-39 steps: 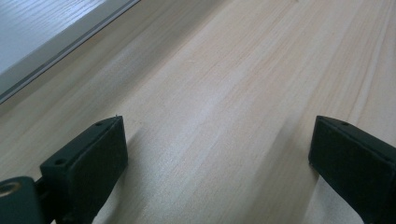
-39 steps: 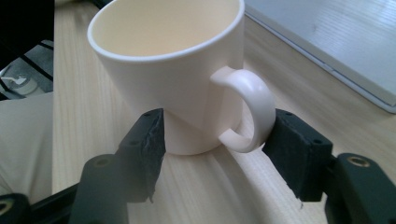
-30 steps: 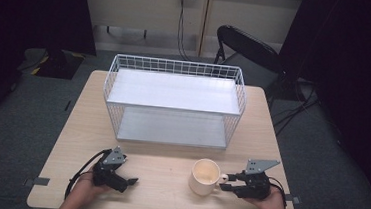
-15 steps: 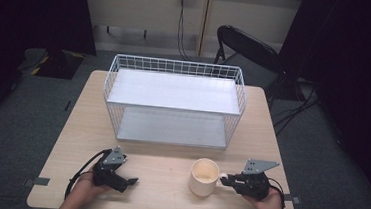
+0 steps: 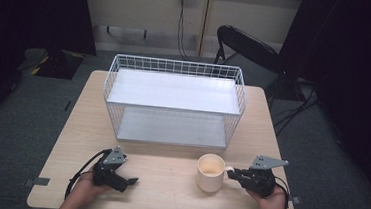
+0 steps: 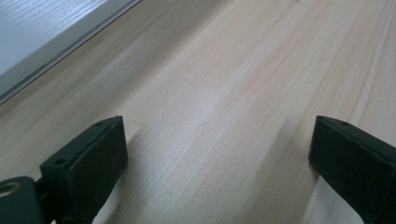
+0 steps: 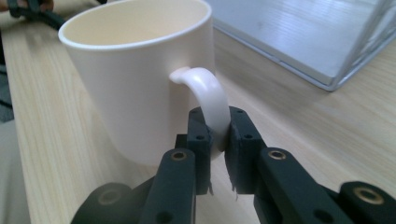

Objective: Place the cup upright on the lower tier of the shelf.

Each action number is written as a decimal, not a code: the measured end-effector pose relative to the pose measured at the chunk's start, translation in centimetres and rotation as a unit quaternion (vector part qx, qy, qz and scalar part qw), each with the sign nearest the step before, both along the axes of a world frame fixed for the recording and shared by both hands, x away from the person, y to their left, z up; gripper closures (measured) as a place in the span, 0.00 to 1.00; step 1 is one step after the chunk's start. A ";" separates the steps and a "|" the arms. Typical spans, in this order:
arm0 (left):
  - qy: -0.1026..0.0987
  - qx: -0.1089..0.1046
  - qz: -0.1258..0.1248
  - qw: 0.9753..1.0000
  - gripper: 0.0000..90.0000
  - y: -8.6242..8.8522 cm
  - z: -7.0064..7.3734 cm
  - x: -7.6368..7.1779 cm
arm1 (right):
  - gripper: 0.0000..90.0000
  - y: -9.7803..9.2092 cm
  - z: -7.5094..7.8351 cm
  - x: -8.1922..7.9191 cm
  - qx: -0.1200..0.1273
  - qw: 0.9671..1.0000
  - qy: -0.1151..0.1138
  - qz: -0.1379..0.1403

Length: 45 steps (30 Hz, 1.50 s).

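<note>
A: Right gripper view first: how is the mug [image 7: 140, 84] being held?

B: The handle [image 7: 208, 100] is clamped between the jaws of the right tool [image 7: 217, 135], which are closed onto it low on the loop. The handle was probably chosen because the body is too wide for the jaws, and a grip there keeps the mug upright.

A: And the left tool [image 6: 217, 144]?

B: In the left gripper view its jaws are spread wide with nothing between them, just bare wooden surface [image 6: 243, 70]. It is parked at about seven o'clock on the surface, likely kept out of the way as no second grip is needed.

A: Where does the mug sit overall?

B: From the high view, the mug [image 5: 210, 172] stands near five o'clock, its handle turned toward the right tool [image 5: 235, 174]. Beyond it, toward twelve o'clock, a white wire rack [image 5: 173, 103] with two empty shelves is set. The open front faces the mug, so a shelf is judged to be the destination.
</note>
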<state>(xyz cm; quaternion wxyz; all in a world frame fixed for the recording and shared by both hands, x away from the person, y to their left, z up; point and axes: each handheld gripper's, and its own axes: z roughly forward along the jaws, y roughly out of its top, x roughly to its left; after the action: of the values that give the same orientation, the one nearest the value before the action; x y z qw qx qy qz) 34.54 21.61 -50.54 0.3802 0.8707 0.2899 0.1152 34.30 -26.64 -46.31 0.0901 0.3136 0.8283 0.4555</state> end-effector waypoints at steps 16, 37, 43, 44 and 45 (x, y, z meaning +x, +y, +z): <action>-0.001 0.001 -0.001 1.000 0.04 0.0 0.0 0.0 | 0.90 -0.3 -0.3 -0.4 0.006 1.000 -0.008 0.010; -0.001 0.001 -0.001 1.000 0.04 0.0 0.0 0.0 | 0.74 -0.8 -0.9 -1.0 0.002 0.999 -0.005 0.050; -0.001 0.001 -0.001 1.000 0.04 0.0 0.0 0.0 | 0.60 -1.1 0.1 -1.0 0.005 0.999 0.001 0.049; -0.001 0.001 -0.001 1.000 0.04 0.0 0.0 0.0 | 0.60 -1.1 0.1 -1.0 0.005 0.999 0.001 0.049; -0.001 0.001 -0.001 1.000 0.04 0.0 0.0 0.0 | 0.58 -1.1 0.4 -1.0 0.002 0.999 -0.002 0.048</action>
<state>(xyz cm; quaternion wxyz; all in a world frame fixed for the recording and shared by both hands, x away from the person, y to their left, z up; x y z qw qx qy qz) 34.55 21.63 -50.53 0.3798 0.8711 0.2889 0.1161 33.29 -27.74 -45.92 0.0694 0.2724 0.8414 0.4615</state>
